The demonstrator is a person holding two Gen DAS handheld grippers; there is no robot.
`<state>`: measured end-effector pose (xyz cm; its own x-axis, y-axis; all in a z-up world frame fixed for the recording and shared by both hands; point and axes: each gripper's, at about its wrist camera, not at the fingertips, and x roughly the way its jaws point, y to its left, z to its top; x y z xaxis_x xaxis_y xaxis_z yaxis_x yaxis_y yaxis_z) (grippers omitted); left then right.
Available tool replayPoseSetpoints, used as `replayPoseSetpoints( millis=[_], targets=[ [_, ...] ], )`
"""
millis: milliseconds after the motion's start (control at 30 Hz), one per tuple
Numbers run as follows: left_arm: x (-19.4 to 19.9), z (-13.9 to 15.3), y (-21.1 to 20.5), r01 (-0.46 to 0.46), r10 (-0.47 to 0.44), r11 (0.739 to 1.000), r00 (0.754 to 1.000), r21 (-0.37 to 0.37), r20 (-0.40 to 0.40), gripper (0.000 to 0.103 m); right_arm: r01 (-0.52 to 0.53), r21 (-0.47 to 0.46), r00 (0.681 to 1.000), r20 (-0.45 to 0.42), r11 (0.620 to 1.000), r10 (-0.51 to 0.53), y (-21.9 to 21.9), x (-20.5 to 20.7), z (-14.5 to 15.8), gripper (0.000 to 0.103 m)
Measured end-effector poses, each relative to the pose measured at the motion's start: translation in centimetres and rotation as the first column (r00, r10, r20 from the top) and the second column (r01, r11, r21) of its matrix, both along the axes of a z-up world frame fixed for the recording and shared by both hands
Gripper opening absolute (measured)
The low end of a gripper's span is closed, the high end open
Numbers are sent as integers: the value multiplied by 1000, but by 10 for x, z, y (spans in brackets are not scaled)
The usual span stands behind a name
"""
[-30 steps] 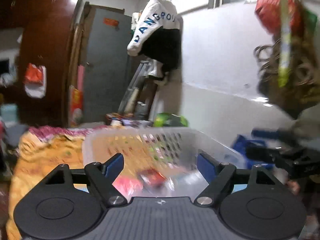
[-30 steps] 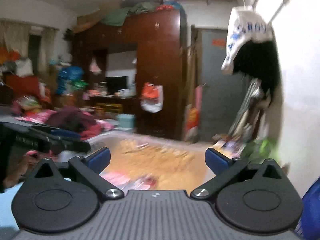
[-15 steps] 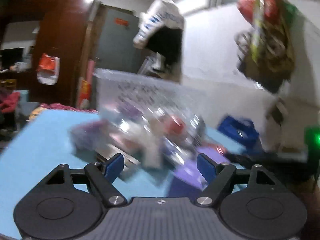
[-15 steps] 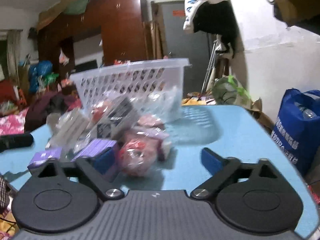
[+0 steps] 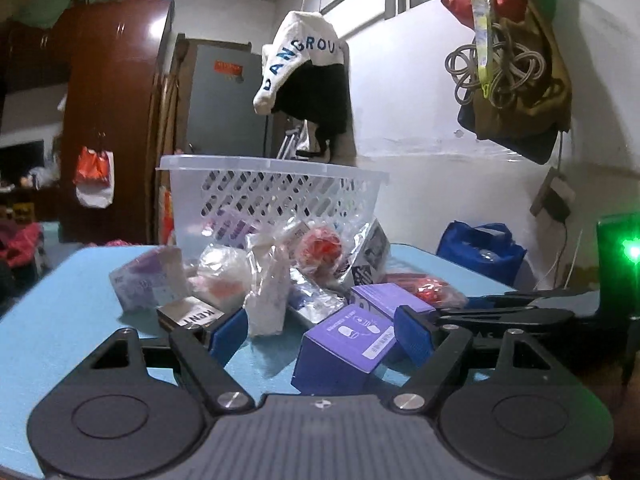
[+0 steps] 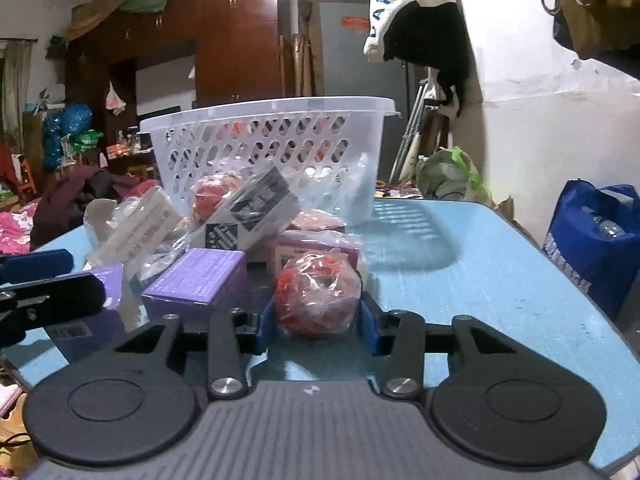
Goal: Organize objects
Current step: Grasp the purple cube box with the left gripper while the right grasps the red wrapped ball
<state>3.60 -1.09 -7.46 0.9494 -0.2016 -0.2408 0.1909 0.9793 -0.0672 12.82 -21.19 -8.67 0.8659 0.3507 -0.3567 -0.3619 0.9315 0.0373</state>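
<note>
I see the laundry basket (image 6: 264, 152) at the bench's (image 6: 500, 280) far edge, wrapped packets and boxes (image 6: 196, 280) heaped before it.

A light blue table (image 6: 500, 280) carries everything here. Toward its far edge stands a white plastic basket (image 6: 264, 140) with slotted walls. In front of the basket lies a loose heap of small goods: purple boxes (image 5: 344, 344), a black-and-white printed box (image 6: 256, 204) tilted on top, a small dark box marked KENT (image 5: 192, 316), a pale lilac packet (image 5: 148, 280), and several clear plastic bags, some with red contents (image 6: 316, 296). The red bag nearest the front sits directly on the tabletop, just beside a purple box (image 6: 196, 280). The right side of the table is bare blue surface.
</note>
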Motion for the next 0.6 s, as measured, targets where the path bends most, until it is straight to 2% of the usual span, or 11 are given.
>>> replayPoseSetpoints(
  millis=[200, 367, 467, 600],
  targets=[
    [-4, 1, -1, -2, 1, 1000, 1000, 9, 26, 83, 3, 17, 1000, 11, 1000, -3, -4, -1, 3, 46],
    [10, -9, -2, 33, -33, 999, 999, 8, -29, 83, 2, 23, 1000, 23, 1000, -2, -5, -5, 6, 46],
    [13, -14, -5, 49, -48, 999, 998, 22, -47, 57, 9, 29, 1000, 27, 1000, -10, -4, -5, 7, 46],
    [1, -10, -5, 22, -23, 999, 1000, 48, 19, 56, 14, 30, 1000, 27, 999, -15, -3, -4, 8, 46]
  ],
)
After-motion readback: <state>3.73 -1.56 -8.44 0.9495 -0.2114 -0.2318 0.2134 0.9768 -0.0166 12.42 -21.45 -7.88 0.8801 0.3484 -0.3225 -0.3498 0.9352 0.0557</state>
